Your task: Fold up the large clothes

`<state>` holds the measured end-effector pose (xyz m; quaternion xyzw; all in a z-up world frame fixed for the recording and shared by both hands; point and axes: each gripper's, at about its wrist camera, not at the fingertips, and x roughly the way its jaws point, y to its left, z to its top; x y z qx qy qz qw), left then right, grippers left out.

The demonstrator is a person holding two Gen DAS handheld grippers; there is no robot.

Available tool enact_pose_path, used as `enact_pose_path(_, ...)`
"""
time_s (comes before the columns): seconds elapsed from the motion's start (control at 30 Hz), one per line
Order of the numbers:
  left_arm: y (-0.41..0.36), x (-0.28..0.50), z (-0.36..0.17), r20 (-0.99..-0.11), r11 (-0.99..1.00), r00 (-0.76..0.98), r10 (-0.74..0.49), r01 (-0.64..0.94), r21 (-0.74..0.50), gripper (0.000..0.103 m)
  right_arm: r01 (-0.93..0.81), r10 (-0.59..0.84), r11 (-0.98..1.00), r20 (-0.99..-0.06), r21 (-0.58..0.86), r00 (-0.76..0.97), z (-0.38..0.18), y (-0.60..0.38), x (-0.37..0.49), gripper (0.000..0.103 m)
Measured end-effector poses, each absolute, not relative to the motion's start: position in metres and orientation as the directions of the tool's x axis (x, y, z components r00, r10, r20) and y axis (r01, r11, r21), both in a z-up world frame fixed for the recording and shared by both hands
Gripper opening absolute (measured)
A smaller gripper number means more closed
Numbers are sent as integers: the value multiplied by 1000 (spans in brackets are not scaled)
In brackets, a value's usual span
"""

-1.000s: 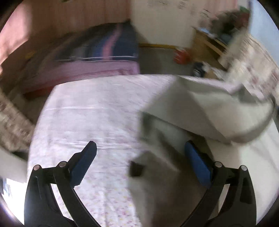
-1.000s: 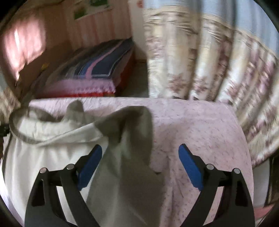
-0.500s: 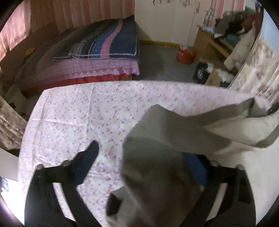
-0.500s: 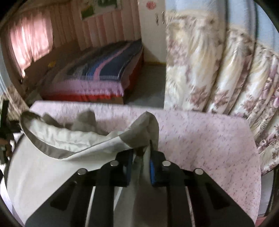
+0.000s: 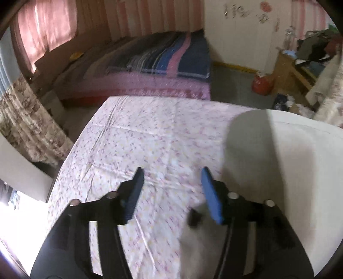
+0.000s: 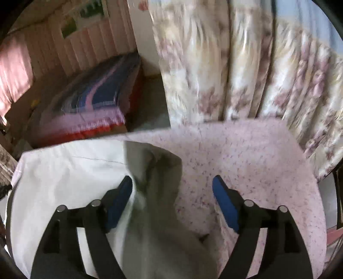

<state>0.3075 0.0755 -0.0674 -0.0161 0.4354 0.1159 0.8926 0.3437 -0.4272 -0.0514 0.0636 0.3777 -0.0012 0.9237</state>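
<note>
Striped-quilt bed (image 5: 163, 62) against pink panelled wall (image 5: 137, 19); pink-curtained window (image 5: 45, 28) left of bed; wooden desk (image 5: 293, 70) right; grey floor (image 5: 231, 85) between; floral curtain (image 6: 246, 64) further right.

txt: none legible | wall decals (image 5: 246, 12): dark marks, too blurred to read

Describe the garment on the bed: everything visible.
The garment is a large off-white cloth, soft and thin-looking, spread mostly flat on the flowered sheet. One grey, shadowed fold stands bunched up between the open right gripper fingers, against the left one. In the left view it lies right of the left gripper.
</note>
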Motion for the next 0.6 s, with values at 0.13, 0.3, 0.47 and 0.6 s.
enact_pose_path(0.13,28,265,-32,-703,989,698,135,-143,48,92,-11,60,996,-600,86,798,-17,-387,285,93)
enact_pose_path(0.3,-47,236,-18,-658,998,753,-27,-18,-61,100,-126,192,980,-570,155,799,-18,-325,233,98)
enact_pose_path(0.47,-105,252,-47,-643,1000,766,-19,19,-8,100,-165,166,984,-641,63,749,-55,-282,247,98)
enact_pose_path(0.6,-85,290,-97,-728,992,674,129,-80,102,100,-150,54,986,-730,-67,681,-91,-281,277,98)
